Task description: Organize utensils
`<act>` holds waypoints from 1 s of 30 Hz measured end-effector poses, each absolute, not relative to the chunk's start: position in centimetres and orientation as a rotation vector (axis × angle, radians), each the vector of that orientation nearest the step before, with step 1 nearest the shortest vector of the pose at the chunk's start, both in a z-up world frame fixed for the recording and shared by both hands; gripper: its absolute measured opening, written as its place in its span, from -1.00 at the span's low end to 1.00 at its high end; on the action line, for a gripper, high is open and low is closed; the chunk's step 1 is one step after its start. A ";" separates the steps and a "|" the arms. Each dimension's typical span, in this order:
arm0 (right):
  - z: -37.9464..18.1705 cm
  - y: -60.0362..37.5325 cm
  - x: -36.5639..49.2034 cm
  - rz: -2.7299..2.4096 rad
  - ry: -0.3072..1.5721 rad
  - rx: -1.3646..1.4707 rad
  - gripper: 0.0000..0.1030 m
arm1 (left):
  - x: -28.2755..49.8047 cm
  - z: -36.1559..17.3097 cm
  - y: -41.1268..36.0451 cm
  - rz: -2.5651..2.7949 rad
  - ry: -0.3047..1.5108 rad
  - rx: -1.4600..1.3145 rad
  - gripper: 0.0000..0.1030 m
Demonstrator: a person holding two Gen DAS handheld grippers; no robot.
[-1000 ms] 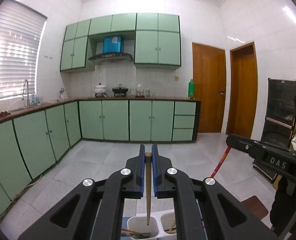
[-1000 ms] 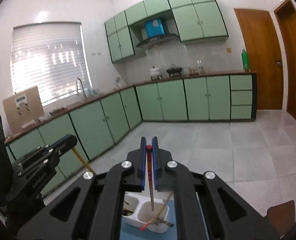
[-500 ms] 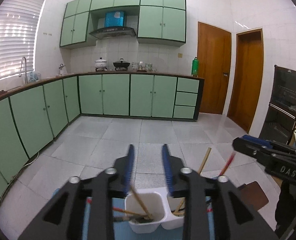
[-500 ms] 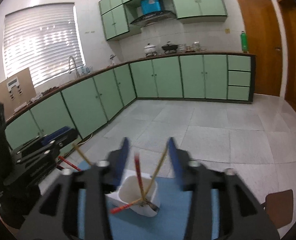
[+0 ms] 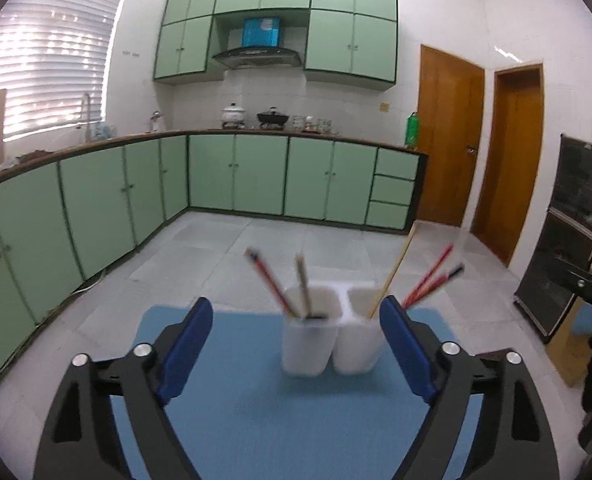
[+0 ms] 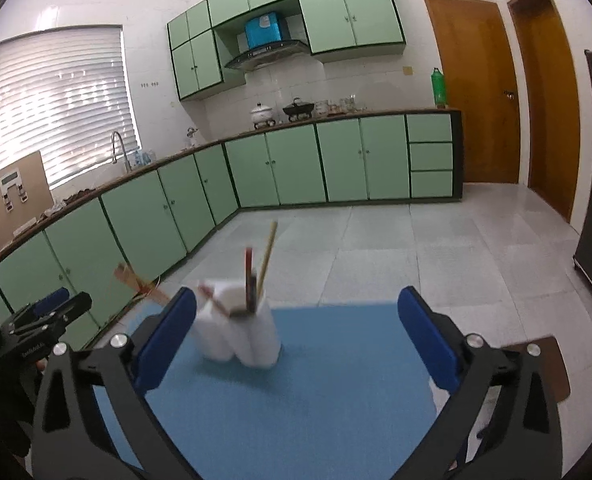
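A white two-cup utensil holder (image 5: 330, 332) stands on a blue mat (image 5: 275, 420). Red chopsticks (image 5: 269, 280) and a wooden one (image 5: 303, 280) lean in its left cup; a wooden chopstick (image 5: 396, 268) and red ones (image 5: 432, 276) lean in its right cup. My left gripper (image 5: 293, 330) is open and empty, just short of the holder. In the right wrist view the holder (image 6: 239, 326) with its chopsticks (image 6: 265, 256) sits ahead, left of centre. My right gripper (image 6: 296, 330) is open and empty. The left gripper (image 6: 43, 320) shows at that view's left edge.
The mat (image 6: 296, 400) lies on a table whose far edge drops to a tiled floor (image 5: 296, 240). Green cabinets (image 5: 255, 176) line the far wall and left wall. Two wooden doors (image 5: 448, 140) and a dark rack (image 5: 568, 232) stand on the right.
Both grippers were shut on a chopstick above the holder. They opened, the chopsticks dropped into the cups, and both grippers have pulled back from the holder.
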State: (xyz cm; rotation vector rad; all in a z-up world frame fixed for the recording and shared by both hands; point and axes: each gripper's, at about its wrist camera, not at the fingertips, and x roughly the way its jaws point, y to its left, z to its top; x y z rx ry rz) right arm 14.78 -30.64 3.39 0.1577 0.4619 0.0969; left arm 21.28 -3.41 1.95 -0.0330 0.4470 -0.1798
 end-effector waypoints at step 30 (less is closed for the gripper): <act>3.9 -24.8 4.0 0.188 0.466 0.084 0.90 | 9.0 4.0 -2.4 -0.143 0.409 -0.010 0.88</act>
